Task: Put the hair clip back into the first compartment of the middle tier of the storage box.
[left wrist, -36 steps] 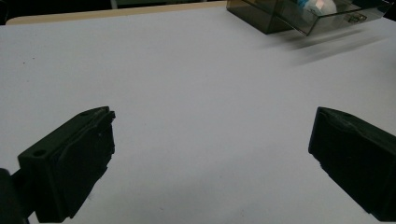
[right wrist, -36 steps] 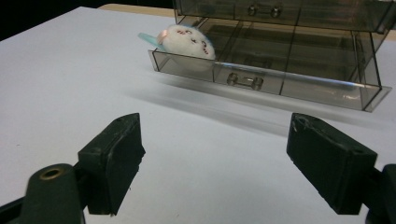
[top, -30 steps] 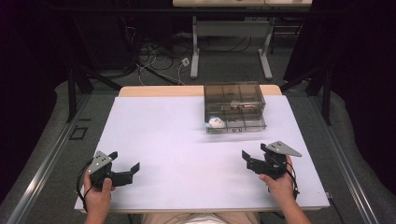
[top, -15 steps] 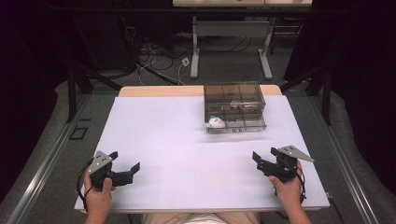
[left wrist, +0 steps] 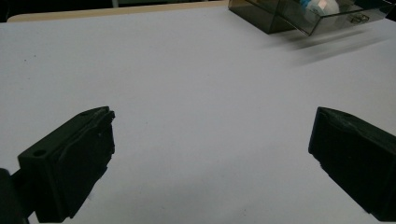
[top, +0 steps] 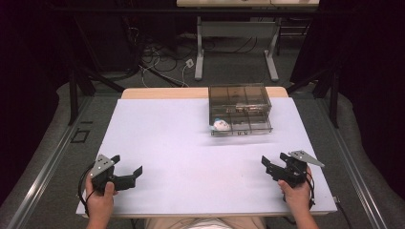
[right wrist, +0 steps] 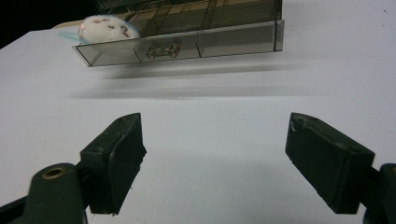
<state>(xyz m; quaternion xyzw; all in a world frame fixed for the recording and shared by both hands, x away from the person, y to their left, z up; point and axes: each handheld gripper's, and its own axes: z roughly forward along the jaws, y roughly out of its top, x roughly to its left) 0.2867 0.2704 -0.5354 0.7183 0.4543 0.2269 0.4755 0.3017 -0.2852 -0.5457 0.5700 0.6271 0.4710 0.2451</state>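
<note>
the white table is seen bare between the two grippers, with nothing lying in the way. the left gripper is held at the near left edge with its jaws spread wide and nothing between them; the right gripper is held at the near right edge, jaws likewise apart and unloaded. farther off, well apart from both, the smoky clear drawer box is set toward the right, its lower drawer pulled out, and a small white plush toy is lodged in that drawer's left end.
</note>
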